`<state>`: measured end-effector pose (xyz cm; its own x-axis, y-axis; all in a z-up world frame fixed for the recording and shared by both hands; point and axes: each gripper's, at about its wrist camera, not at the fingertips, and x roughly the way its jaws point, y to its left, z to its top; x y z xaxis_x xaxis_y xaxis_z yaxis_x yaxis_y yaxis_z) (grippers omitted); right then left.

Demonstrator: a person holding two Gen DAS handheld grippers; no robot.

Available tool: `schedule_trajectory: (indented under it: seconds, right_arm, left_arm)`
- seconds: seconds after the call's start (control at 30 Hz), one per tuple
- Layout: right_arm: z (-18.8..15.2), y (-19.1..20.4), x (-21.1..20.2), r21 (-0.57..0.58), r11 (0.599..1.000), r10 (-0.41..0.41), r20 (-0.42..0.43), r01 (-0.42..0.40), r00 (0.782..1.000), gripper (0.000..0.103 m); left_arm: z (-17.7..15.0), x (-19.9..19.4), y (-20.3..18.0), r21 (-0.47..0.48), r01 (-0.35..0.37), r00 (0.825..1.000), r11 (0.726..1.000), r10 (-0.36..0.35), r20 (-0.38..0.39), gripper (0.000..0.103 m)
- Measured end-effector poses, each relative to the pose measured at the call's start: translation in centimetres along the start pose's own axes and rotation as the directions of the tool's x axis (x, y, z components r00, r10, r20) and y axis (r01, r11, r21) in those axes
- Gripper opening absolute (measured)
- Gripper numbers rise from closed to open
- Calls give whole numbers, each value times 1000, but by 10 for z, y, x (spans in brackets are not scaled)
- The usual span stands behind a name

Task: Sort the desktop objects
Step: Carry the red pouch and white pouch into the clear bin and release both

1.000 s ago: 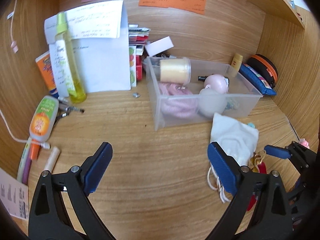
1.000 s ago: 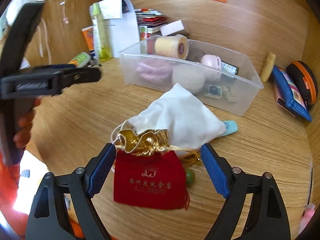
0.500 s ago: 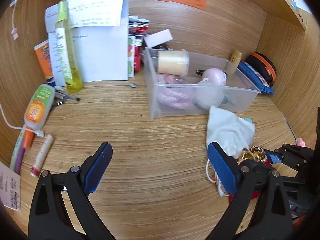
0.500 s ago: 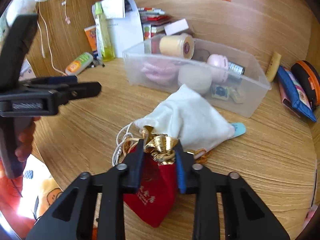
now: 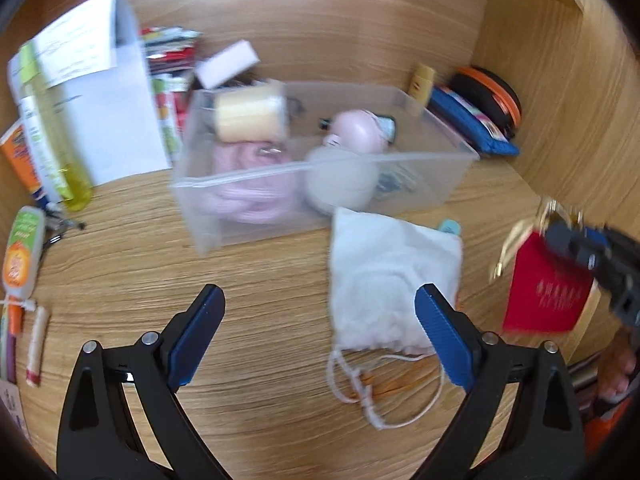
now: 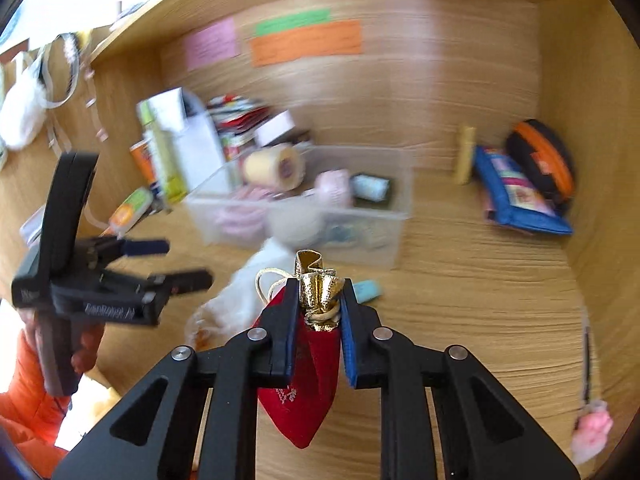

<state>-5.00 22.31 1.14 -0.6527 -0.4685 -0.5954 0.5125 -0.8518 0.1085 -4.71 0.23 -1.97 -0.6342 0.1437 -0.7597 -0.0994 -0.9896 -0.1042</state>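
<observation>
While right gripper (image 6: 319, 300) pinches red pouch (image 6: 304, 380), pouch hangs below.

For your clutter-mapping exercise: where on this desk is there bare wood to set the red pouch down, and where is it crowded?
Bare wood lies in front of the clear bin, left of the white pouch, and between the bin and the blue case. The back-left corner around the yellow bottle is crowded.

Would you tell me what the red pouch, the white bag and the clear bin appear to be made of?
Red pouch, clamped in the right gripper: likely velvety matte fabric, with a shiny, crinkled gold foil-like neck. White bag: soft woven cloth, probably cotton, wrinkled, with a white drawstring cord. Clear bin: translucent, slightly frosted rigid plastic; its contents show through the walls.
</observation>
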Motion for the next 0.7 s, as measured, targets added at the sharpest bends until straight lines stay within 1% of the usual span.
schedule_trajectory:
  seconds: [0.1, 0.27, 0.37, 0.5, 0.57, 0.7]
  right_arm:
    - [1, -28, -3, 59, 997, -40, 13, 40, 999, 16]
    - [-1, -60, 0, 122, 991, -56, 11, 54, 998, 16]
    - [-4, -71, 5, 139, 990, -40, -3, 40, 999, 16]
    - [-7, -80, 16, 139, 990, -12, -28, 16, 1000, 16]
    - [-7, -82, 22, 137, 991, 1, -36, 4, 999, 16]
    - [-6, -83, 29, 129, 991, 22, -42, -16, 999, 16]
  left_arm:
    - [3, 16, -15, 25, 21, 999, 999, -20, -47, 97]
    - [10, 46, -27, 33, 28, 992, 999, -24, -123, 97]
    - [14, 58, -29, 5, 55, 985, 999, -53, -162, 97]
    - [16, 67, -34, -15, 69, 980, 998, -71, -185, 100]
    - [17, 71, -39, -4, 58, 981, 998, -58, -184, 103]
    - [18, 75, -46, 32, 49, 982, 998, -42, -183, 103]
